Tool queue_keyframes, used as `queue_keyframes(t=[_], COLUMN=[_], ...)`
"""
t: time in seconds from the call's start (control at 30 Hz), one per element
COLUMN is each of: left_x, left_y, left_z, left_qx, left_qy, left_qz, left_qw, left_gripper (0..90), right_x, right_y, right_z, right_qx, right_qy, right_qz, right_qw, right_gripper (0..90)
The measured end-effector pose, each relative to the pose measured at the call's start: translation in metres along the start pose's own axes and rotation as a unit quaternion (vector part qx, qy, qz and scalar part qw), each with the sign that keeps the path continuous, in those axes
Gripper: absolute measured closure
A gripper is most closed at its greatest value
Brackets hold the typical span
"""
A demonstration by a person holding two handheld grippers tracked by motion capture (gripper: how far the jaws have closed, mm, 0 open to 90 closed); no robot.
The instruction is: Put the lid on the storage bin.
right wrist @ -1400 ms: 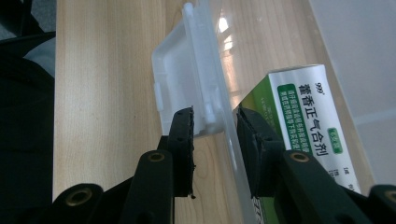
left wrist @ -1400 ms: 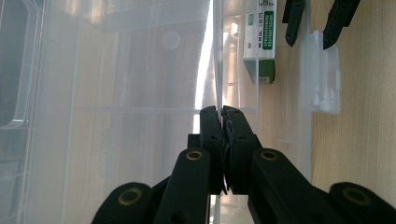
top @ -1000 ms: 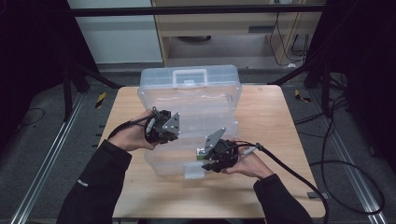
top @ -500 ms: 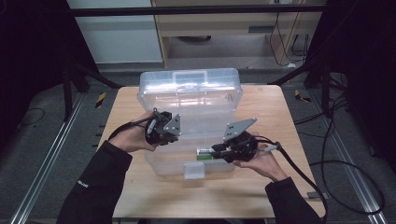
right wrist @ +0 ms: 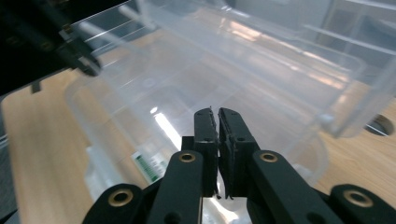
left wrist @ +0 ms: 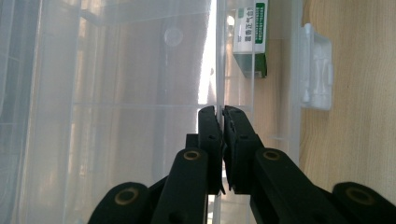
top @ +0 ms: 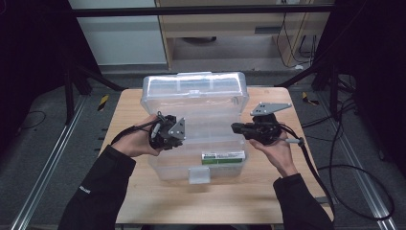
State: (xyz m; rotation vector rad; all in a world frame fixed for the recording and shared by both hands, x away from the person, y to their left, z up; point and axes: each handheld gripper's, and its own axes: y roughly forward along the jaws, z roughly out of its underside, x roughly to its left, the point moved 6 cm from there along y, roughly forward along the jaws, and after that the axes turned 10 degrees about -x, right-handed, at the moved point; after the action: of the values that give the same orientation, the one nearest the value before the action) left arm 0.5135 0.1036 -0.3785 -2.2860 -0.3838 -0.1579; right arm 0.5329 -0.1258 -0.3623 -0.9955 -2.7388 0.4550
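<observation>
A clear plastic storage box (top: 210,143) stands on the wooden table with its lid (top: 196,88) tipped back. A small green-and-white carton (top: 223,156) lies inside by the front wall. My left gripper (top: 182,136) is shut on the box's thin left wall (left wrist: 217,70), which runs between the pads. My right gripper (top: 234,127) hovers at the box's right side, pointing left over it. Its jaws have just been closing and now meet with nothing between them (right wrist: 215,114). The carton (right wrist: 149,168) lies below them.
A white latch (top: 198,175) hangs on the box's front. Bare wooden table (top: 268,191) lies in front and to the right. A cable (top: 311,167) trails off the right gripper. Shelving and dark frame legs stand beyond the table.
My right gripper has drawn back from the carton at the box's front, moving right and up to the box's right side, and its jaws closed. The left gripper has kept still.
</observation>
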Motion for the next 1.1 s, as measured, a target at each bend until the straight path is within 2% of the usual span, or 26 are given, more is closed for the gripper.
queue_keyframes(t=[0.17,0.53,0.87,1.1], left_x=[0.000,-0.001,-0.003,-0.006], left_y=[0.000,0.000,0.001,0.003], left_z=[0.000,0.000,0.002,0.003], left_qx=[0.004,0.001,0.000,-0.001], left_qy=[0.000,-0.003,-0.005,-0.010], left_qz=[0.000,-0.001,0.003,0.007], left_qw=[1.0000,1.0000,1.0000,0.9999], left_gripper=[85.7,85.6,85.6,85.5], right_x=[-0.015,-0.037,-0.047,-0.047], right_y=[-0.001,-0.008,-0.010,-0.011], right_z=[-0.002,-0.013,-0.017,-0.016], right_qx=[-0.009,-0.044,-0.055,-0.055], right_qy=[0.021,0.041,0.049,0.048], right_qz=[0.018,0.061,0.085,0.084], right_qw=[0.9996,0.9963,0.9936,0.9938], right_gripper=[89.9,90.0,90.0,90.0])
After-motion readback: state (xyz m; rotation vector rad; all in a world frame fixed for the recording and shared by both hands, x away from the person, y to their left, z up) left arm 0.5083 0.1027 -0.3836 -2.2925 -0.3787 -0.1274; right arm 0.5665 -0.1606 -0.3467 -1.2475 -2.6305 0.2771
